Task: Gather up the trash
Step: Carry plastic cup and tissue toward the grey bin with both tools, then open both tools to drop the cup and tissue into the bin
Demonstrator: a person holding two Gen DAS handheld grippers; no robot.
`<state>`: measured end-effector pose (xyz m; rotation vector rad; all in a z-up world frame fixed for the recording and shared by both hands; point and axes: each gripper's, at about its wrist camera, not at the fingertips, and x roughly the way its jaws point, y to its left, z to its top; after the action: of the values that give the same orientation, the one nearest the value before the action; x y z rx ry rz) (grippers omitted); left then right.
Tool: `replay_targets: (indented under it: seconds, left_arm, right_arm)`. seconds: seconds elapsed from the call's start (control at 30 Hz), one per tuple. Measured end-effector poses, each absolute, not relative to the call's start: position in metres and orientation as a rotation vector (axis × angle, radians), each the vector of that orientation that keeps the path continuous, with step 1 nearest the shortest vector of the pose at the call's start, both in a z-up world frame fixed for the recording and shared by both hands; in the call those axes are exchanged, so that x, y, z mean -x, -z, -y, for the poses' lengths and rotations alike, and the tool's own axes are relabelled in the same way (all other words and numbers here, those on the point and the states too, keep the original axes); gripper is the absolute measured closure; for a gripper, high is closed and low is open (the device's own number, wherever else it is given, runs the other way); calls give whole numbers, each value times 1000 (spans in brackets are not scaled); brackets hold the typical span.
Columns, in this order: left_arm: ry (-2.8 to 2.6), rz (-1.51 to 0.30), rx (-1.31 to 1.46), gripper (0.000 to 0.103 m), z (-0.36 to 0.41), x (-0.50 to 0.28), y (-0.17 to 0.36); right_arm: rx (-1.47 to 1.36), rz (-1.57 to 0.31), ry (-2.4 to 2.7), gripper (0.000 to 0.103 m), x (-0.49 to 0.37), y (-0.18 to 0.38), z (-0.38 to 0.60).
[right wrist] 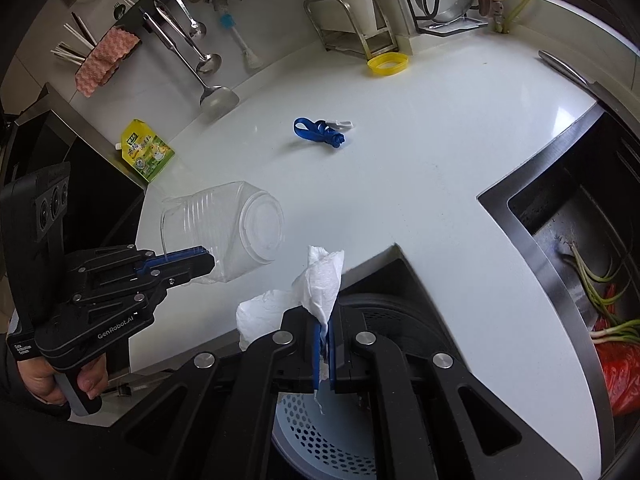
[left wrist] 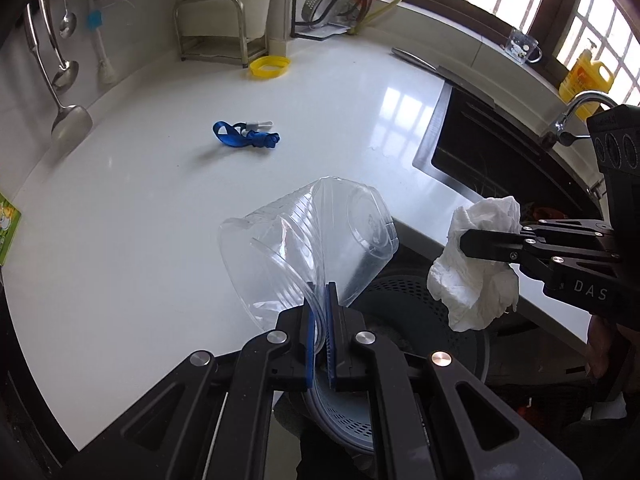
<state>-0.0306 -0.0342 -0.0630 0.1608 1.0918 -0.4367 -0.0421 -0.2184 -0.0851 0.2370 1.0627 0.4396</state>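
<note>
My left gripper (left wrist: 320, 312) is shut on the rim of a clear plastic container (left wrist: 304, 240), held on its side above the counter's front edge; it also shows in the right wrist view (right wrist: 232, 232). My right gripper (right wrist: 326, 332) is shut on a crumpled white paper towel (right wrist: 316, 284), also seen in the left wrist view (left wrist: 480, 264). Both hang over a perforated trash bin (right wrist: 320, 432) below the counter, seen in the left wrist view too (left wrist: 404, 292). A blue strap with a white clip (left wrist: 248, 136) lies mid-counter. A yellow ring lid (left wrist: 270, 66) lies at the back.
The white counter (left wrist: 140, 220) has a dark sink (left wrist: 492, 148) on the right holding green onion stalks and a red bag (right wrist: 616, 356). A green pouch (right wrist: 146, 150) leans at the left. Utensils (left wrist: 60, 80) hang on the back wall. A metal rack (left wrist: 216, 28) stands behind.
</note>
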Motion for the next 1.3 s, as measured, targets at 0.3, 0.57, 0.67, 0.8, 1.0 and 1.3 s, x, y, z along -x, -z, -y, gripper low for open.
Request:
replay_targets:
  seconds: [0.3,0.57,0.67,0.8,1.0,1.3]
  left_arm:
    - [543,-1171,-250,98,62,61,91]
    - [586,-1215,-295,98,79,68,109]
    - [595,-1237,-301,98,83,69,119]
    - [612,-1273,-324,98,89,71,135]
    - [627,-1330,-364,98,95,76,158]
    - [614,-1379,-412,97,101,77,186]
  right_arm:
    - [-262,-1113,-397,100,68,109,235]
    - [-252,-1150,-370,100,80,125,246]
    - [-246,-1165,-359,100,83,133,248]
    - [-239,-1189,-348,100,87,143,248]
    - [-208,-1230,-329,100,94,160,248]
    - [-157,-1280,-320,100,99,182,243]
